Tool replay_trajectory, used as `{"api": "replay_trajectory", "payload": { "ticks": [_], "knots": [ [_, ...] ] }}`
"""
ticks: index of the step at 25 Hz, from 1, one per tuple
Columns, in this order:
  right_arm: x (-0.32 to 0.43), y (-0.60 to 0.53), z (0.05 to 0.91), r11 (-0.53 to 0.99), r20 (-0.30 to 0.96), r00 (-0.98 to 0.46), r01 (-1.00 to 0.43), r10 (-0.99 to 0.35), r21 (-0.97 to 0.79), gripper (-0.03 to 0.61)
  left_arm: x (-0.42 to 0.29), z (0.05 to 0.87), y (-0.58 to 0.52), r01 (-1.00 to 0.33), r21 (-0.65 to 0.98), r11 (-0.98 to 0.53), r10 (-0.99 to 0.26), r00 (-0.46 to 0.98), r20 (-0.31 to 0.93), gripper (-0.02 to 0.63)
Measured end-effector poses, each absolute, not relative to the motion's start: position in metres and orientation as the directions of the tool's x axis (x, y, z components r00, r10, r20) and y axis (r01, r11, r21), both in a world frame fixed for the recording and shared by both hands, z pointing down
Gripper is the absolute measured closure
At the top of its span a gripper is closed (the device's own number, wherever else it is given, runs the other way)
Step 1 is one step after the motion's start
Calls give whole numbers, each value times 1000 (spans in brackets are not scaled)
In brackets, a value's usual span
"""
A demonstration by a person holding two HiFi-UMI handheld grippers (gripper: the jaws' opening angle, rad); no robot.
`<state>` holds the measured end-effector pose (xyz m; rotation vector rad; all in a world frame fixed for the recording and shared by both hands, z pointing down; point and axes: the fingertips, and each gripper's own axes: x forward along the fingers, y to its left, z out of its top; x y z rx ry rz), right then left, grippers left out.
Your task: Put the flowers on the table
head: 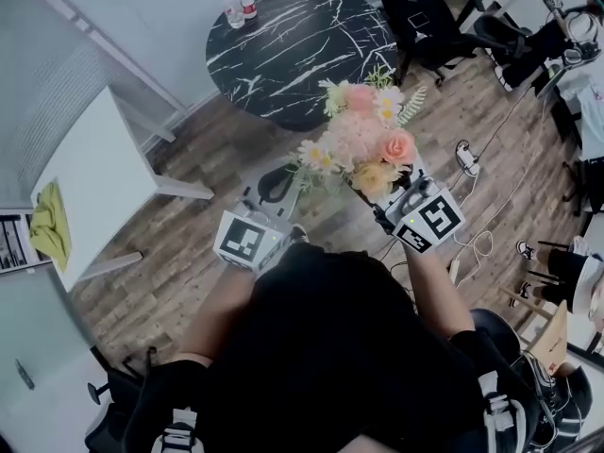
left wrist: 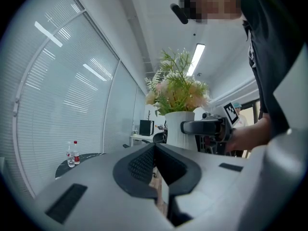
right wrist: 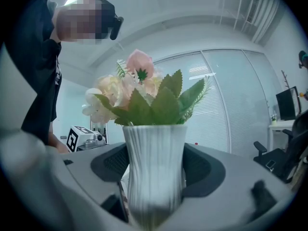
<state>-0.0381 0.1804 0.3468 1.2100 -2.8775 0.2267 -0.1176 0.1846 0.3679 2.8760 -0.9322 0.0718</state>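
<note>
A bouquet of pink, peach and white flowers (head: 363, 140) with green leaves stands in a white ribbed vase (right wrist: 155, 162). My right gripper (right wrist: 154, 179) is shut on the vase's waist and holds it upright in the air. In the head view the right gripper (head: 382, 206) is under the blooms, which hide the vase. The round black marble table (head: 311, 55) lies beyond the flowers. My left gripper (head: 272, 189) hangs to the left of the bouquet, shut and holding nothing. Its own view shows the left gripper (left wrist: 155, 170) with its pads together, and the vase (left wrist: 178, 126) off to the right.
Two water bottles (head: 240, 4) stand at the marble table's far left rim. A white table (head: 94, 173) with a yellow cloth (head: 51, 226) is at the left. Black office chairs (head: 429, 22) and floor cables (head: 472, 243) are to the right, on wooden flooring.
</note>
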Motion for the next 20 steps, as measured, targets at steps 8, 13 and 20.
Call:
{"api": "replay_trajectory", "payload": {
  "ticks": [8, 13, 20],
  "knots": [
    [-51, 156, 346, 661, 68, -673, -738, -737, -136, 239, -136, 369, 155, -569, 114, -814, -564, 822, 77, 606],
    [-45, 146, 344, 652, 64, -663, -746, -746, -136, 239, -131, 370, 144, -561, 119, -819, -556, 828, 70, 606],
    [-24, 121, 351, 648, 54, -661, -746, -749, -150, 239, -115, 371, 123, -567, 106, -817, -562, 823, 81, 606]
  ]
}}
